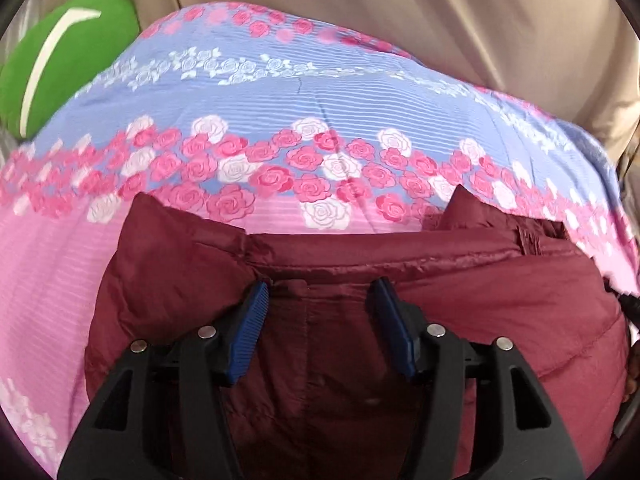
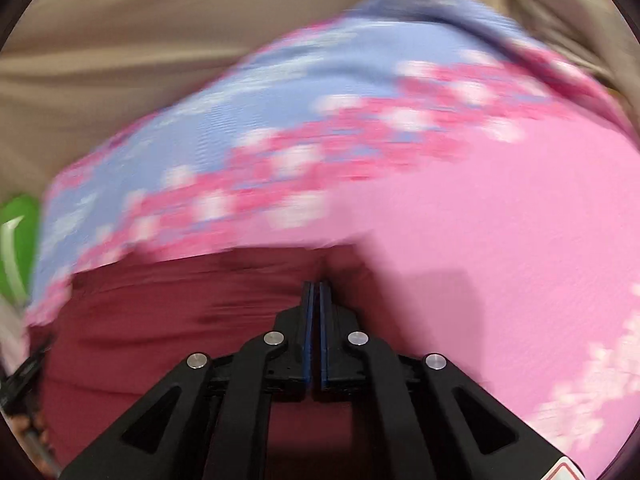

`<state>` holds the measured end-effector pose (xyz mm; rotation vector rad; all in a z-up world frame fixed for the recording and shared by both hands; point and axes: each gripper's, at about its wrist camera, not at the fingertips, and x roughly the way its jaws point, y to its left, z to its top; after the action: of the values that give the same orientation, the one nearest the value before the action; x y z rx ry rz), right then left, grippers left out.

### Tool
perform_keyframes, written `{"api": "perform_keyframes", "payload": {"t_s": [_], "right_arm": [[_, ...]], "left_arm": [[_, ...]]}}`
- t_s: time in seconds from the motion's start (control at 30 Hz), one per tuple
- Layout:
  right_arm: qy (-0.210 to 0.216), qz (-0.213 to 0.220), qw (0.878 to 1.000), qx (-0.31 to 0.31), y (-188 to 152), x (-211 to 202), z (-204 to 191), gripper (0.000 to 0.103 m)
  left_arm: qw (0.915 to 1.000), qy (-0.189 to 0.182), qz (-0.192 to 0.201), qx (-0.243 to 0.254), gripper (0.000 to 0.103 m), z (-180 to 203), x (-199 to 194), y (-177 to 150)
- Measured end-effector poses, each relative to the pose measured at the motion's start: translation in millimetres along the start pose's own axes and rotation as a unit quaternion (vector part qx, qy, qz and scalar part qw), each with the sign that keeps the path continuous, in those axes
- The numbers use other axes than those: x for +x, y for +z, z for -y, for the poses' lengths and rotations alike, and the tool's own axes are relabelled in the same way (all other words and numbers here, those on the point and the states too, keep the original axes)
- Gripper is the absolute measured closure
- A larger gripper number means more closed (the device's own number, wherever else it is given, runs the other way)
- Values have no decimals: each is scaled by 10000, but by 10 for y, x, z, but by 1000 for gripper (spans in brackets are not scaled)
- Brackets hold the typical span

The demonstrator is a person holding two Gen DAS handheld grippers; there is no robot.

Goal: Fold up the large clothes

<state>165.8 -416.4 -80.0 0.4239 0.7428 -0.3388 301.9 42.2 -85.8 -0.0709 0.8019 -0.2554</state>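
Note:
A maroon puffer jacket (image 1: 460,300) lies on a bed sheet (image 1: 280,92) printed with pink and white roses on blue and pink. My left gripper (image 1: 320,292) is open just above the jacket, near a seam below its upper edge, with nothing between the blue pads (image 1: 250,332). In the blurred right wrist view the jacket (image 2: 160,320) fills the lower left. My right gripper (image 2: 317,286) has its jaws pressed together at the jacket's edge, where the fabric puckers at the tips; it appears to pinch the jacket.
A green cushion (image 1: 64,60) with a white stripe sits at the bed's far left; it also shows in the right wrist view (image 2: 16,240). Beige curtain fabric (image 1: 480,20) hangs behind the bed. Pink sheet (image 2: 520,260) spreads right of the jacket.

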Motion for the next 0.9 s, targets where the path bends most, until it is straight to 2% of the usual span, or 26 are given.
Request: {"api": "perform_keyframes", "payload": {"t_s": [0.03,0.1,0.13,0.17,0.2,0.23,0.27,0.37,0.47,0.57,0.7,0.77,0.87,0.9], "right_arm": [[-243,5,9996,139,-11,17,153,103],[373,27,9968,711,-42,-1,433,103],[403,17,9961,779,-41,-14,459,103],[253,37,9968,754,-45,-49,442,103],[-82,111,9977,668,-50,-120,390,92],[-296,332,9977,516,-78,-269,291,88],[-188,591,9975,341,-128,-456,170,89],[88,926,9950,-350,-352,-781,-257,89],[21,767,9927,-927,-622,-711,-532,89],[-8,621,9946,-836,-749,-559,-469,93],[179,527,9970,-540,-728,-523,-358,99],[126,552,9974,-434,-671,-530,-334,101],[-9,689,9969,-375,-492,-536,-335,91],[-18,673,9971,-364,-429,-505,-340,91]], "left_arm": [[10000,-18,39,-31,49,-16,7,-17],[9999,88,100,6,48,6,14,-43],[9998,183,110,66,48,36,19,-51],[9995,257,108,122,49,65,22,-55],[9993,324,111,167,48,79,21,-53],[9991,356,115,186,48,79,19,-51],[9990,383,122,191,48,77,13,-54],[9987,458,137,197,48,73,5,-64],[9980,557,151,248,46,92,4,-75],[9976,612,163,272,43,103,0,-88],[9970,703,179,284,40,111,-5,-107],[9965,761,181,278,38,109,-10,-116],[9964,787,166,261,36,99,-4,-116],[9964,793,160,263,35,96,-2,-116]]}}
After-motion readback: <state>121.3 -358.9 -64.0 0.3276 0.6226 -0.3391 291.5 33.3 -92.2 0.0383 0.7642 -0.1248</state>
